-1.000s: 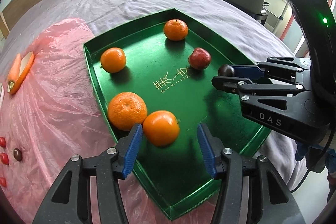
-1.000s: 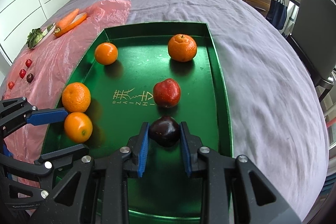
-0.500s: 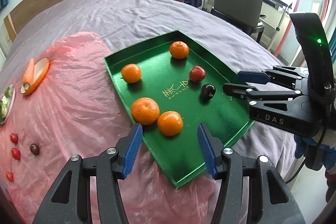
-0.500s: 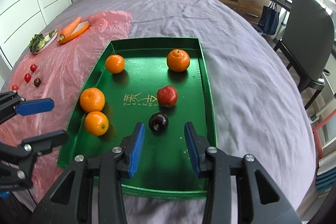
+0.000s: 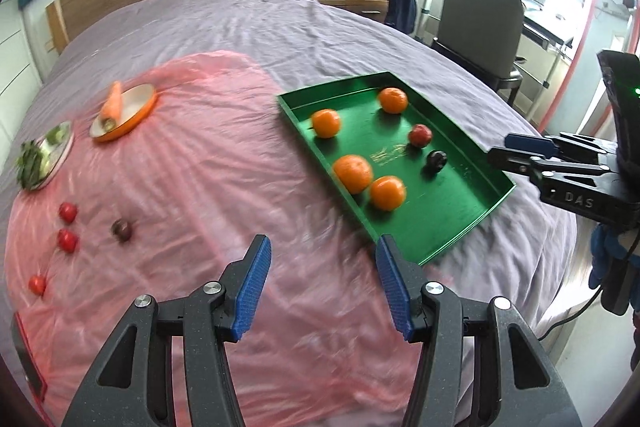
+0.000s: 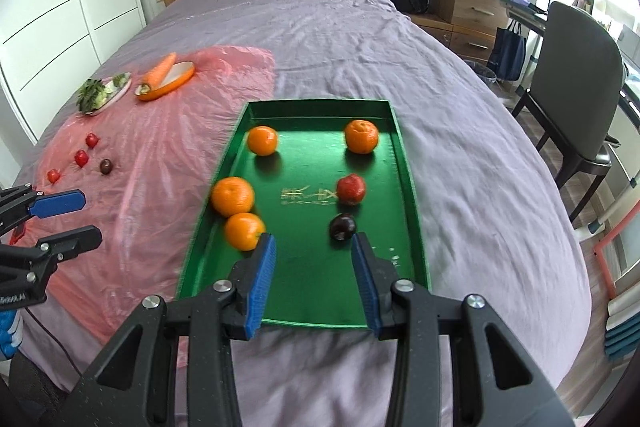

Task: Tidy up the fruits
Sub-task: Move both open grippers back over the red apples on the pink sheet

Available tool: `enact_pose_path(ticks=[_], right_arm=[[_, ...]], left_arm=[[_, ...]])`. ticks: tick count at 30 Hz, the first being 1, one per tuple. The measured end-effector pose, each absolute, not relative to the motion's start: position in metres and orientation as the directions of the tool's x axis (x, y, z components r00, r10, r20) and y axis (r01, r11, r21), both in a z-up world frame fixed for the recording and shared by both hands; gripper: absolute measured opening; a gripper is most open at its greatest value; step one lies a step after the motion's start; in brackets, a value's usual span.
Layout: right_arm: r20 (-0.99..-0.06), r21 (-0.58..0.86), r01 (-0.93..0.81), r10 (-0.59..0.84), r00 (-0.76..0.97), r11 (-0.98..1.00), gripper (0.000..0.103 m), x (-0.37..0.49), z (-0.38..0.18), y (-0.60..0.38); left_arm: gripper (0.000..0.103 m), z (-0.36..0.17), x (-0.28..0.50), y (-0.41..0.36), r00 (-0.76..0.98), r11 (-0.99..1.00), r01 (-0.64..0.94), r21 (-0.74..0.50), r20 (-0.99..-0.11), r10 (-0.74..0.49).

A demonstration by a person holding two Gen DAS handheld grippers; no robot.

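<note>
While held back off the green tray [image 6: 408, 163], left gripper [image 5: 320, 291] spread wide and holding nothing, above pink plastic sheet [image 5: 192, 187] left of the tray; right gripper [image 6: 314, 277] likewise parted and vacant, over the tray's near end; inside the tray: four oranges, two touching at the left wall [image 6: 233, 195] [image 6: 245, 231], two at the far end [image 6: 262, 140] [image 6: 361, 135]; red apple [image 6: 351, 189] mid-right; dark plum [image 6: 342, 227] just nearer; left of the tray on the sheet: three small red fruits [image 6: 81, 157], one dark fruit [image 6: 106, 166], carrot [image 6: 159, 73] on orange dish [image 6: 176, 83], greens on plate [image 6: 102, 93].
</note>
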State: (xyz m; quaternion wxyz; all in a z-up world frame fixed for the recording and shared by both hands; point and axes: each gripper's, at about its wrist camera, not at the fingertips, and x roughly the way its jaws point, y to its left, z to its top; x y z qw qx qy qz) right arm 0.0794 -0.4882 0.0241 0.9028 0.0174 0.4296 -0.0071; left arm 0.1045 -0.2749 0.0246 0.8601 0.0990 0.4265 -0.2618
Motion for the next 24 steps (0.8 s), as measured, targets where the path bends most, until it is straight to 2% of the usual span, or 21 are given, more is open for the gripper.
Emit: enact_pose_path(ticks=[15,24], right_arm=[[-0.782,0.048,-0.062,0.076,0.619,0.997,0.060,0.046,0.028,-0.415],[-0.785,0.073,-0.166,0.159,0.599,0.983,0.060,0.049,0.027,-0.357]], left_arm=[[0.049,0.018,0.087,-0.164,0.556,0.920,0.385,-0.073,-0.778,-0.294],[0.052,0.021,0.074,-0.103,0.607,0.949,0.314,-0.029,-0.763,-0.224]])
